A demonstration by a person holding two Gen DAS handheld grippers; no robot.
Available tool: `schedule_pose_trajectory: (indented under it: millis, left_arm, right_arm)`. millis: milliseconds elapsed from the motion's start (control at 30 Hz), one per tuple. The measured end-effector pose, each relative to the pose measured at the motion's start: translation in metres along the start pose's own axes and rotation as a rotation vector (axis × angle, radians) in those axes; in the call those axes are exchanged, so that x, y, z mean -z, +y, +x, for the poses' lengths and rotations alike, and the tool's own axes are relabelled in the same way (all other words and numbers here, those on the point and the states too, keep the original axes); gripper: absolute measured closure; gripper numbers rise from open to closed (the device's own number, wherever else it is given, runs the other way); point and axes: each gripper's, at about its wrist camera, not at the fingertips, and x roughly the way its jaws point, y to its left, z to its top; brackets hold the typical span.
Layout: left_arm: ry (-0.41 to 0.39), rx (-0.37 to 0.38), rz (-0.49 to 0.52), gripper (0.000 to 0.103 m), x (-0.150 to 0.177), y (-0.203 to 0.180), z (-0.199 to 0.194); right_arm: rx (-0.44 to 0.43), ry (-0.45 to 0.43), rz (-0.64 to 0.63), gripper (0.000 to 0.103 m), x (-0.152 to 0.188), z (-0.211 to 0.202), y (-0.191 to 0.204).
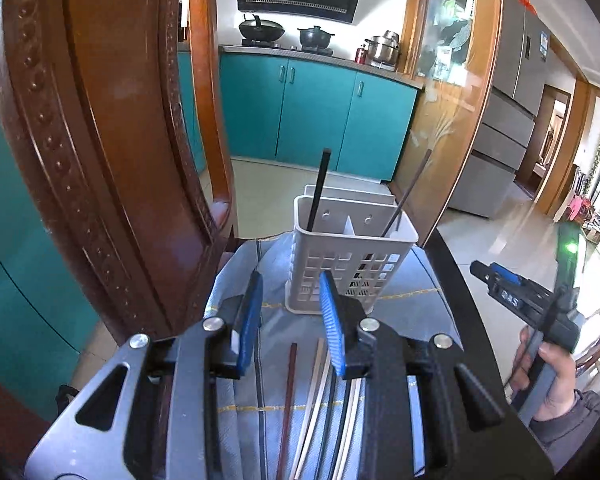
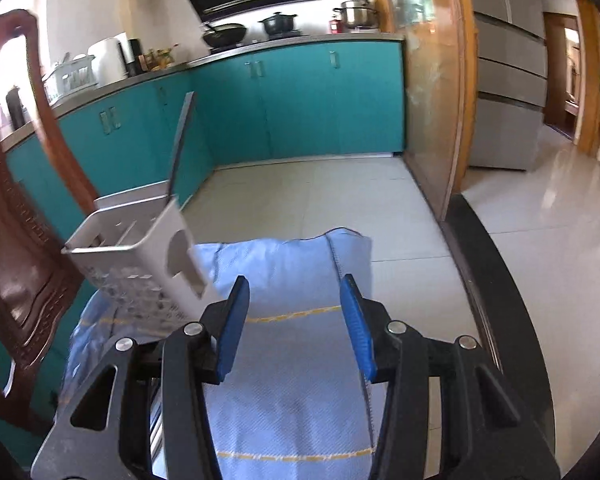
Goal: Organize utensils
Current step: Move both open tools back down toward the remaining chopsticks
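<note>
Centre of my left view, the white utensil caddy [image 1: 350,252] stands upright on the blue cloth [image 1: 416,300], a black chopstick [image 1: 318,192] in its left compartment, a brown one [image 1: 410,196] leaning in the right. Loose chopsticks [image 1: 320,392] lie on the cloth at the bottom, right under my left gripper [image 1: 292,320], fingers apart and empty. My right gripper [image 2: 296,324] hovers over bare cloth, fingers wide apart, caddy at its left. A wooden chair [image 1: 100,120] fills the left of frame.
</note>
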Motion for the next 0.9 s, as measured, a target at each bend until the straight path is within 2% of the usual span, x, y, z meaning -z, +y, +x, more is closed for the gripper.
schedule_pose_trajectory:
  millis: [167, 367, 600, 700, 900]
  left_arm:
    - [0.010, 0.022, 0.006, 0.073, 0.001, -0.009, -0.008]
    - [-0.010, 0.048, 0.024, 0.072, -0.010, -0.015, -0.024]
    - [-0.057, -0.004, 0.083, 0.072, -0.024, -0.012, -0.062]
    - [-0.089, -0.029, 0.085, 0.068, -0.032, -0.006, -0.085]
    - [-0.125, -0.024, 0.078, 0.067, -0.032, 0.001, -0.100]
  right_arm:
    - [0.031, 0.027, 0.050, 0.056, 0.004, 0.005, -0.016]
    - [0.050, -0.001, 0.046, 0.056, 0.007, -0.008, -0.026]
    - [0.033, -0.033, 0.047, 0.056, 0.013, -0.023, -0.025]
    - [0.022, -0.045, 0.020, 0.056, 0.016, -0.029, -0.021]
    - [-0.020, -0.091, -0.006, 0.056, 0.016, -0.048, -0.023]
